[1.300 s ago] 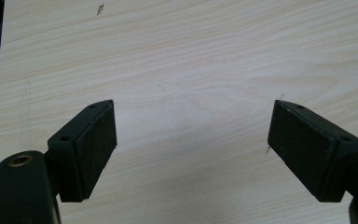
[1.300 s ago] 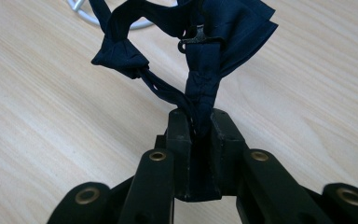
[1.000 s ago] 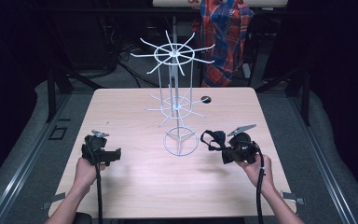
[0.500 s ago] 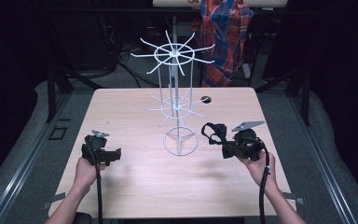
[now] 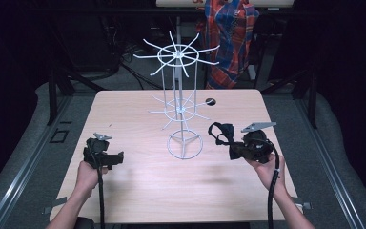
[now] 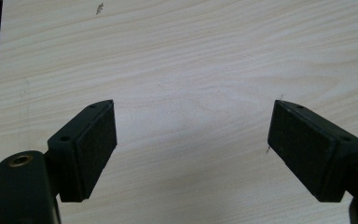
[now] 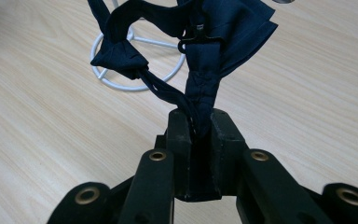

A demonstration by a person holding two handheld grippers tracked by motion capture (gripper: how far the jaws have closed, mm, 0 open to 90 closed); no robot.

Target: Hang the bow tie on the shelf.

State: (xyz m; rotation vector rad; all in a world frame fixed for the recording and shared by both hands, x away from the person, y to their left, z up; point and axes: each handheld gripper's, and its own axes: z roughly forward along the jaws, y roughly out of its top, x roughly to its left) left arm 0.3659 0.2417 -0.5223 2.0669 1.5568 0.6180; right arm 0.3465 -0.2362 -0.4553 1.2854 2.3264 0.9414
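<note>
Right gripper view: right gripper (image 7: 199, 126) clamped on dark bow tie (image 7: 200, 51); left gripper (image 6: 193, 144) gaping, empty.

I am holding my left hand-held gripper (image 5: 106, 155) low in my left hand (image 5: 88, 174), its jaws standing wide apart with nothing between the pads (image 6: 94, 142). My right hand (image 5: 266, 168) is carrying the right hand-held gripper (image 5: 232, 151) raised and pointing toward the middle, its jaws pressing tight together on dark cloth. Both my forearms are reaching in from the near edge.
</note>
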